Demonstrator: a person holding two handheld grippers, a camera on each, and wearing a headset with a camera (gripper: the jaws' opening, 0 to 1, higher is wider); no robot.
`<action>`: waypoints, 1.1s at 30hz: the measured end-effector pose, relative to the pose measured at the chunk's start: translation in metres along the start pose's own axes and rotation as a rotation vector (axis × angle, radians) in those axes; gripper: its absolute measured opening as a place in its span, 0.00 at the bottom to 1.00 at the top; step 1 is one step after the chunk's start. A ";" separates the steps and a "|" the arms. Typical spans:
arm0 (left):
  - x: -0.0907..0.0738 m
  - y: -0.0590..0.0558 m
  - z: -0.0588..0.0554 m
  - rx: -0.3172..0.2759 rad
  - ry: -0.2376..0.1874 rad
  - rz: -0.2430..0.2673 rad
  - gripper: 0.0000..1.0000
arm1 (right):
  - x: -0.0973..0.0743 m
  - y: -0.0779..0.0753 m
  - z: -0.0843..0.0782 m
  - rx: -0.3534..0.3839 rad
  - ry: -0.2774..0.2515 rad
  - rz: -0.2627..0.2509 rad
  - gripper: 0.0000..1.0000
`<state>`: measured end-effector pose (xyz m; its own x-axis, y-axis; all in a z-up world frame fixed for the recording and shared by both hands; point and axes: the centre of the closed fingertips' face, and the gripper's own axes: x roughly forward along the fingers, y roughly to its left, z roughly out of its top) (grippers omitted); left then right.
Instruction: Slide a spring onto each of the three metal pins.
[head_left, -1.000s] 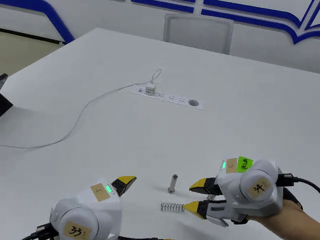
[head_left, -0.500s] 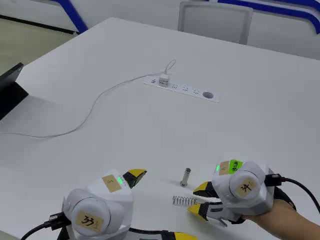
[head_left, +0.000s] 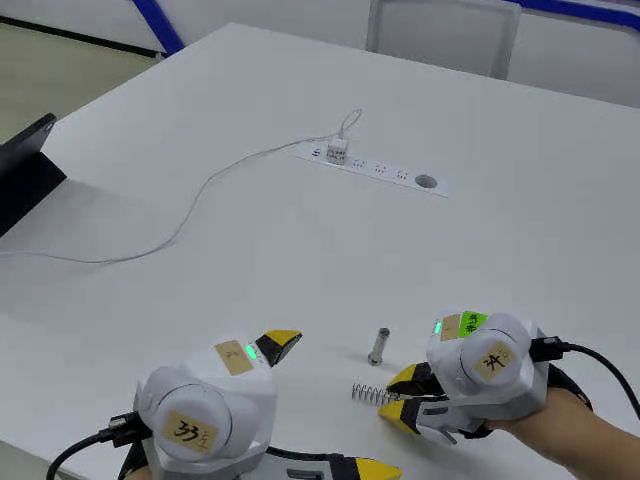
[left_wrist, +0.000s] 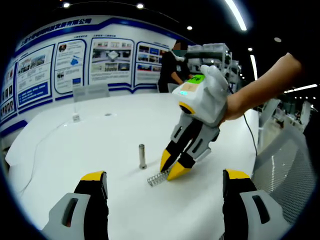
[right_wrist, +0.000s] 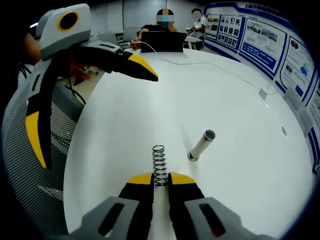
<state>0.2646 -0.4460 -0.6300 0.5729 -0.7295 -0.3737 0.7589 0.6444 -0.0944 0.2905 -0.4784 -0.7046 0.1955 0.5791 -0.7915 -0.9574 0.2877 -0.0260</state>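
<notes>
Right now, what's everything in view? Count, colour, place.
table: 1, white, under everything
spring: 1, silver, lying on table, end between jaws of right hand-held gripper
pin: 1, grey metal, upright beside spring, apart from it
power strip: 1, white, set into table, far side
plug: 1, white, in strip's left end
cable: 1, white, from plug leftward across table
chair: 1, grey, far table edge
dark slab: 1, black, left edge, unidentifiable
people: 2, background of right gripper view
left hand-held gripper: 1, white, yellow tips, open
right hand-held gripper: 1, white, yellow tips, shut on spring
</notes>
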 end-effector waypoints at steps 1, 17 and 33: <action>0.000 0.000 0.000 0.004 0.000 0.002 0.98 | 0.000 -0.002 0.000 0.003 -0.003 -0.008 0.12; 0.000 0.001 -0.001 0.011 0.011 -0.002 0.95 | -0.009 -0.001 0.009 0.038 -0.042 -0.038 0.10; -0.002 -0.008 0.016 0.098 -0.032 -0.059 0.66 | -0.054 0.014 0.029 -0.270 -0.063 -0.096 0.11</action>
<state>0.2626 -0.4537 -0.6139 0.5349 -0.7733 -0.3403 0.8172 0.5758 -0.0240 0.2727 -0.4834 -0.6445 0.2929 0.6079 -0.7380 -0.9541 0.1350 -0.2674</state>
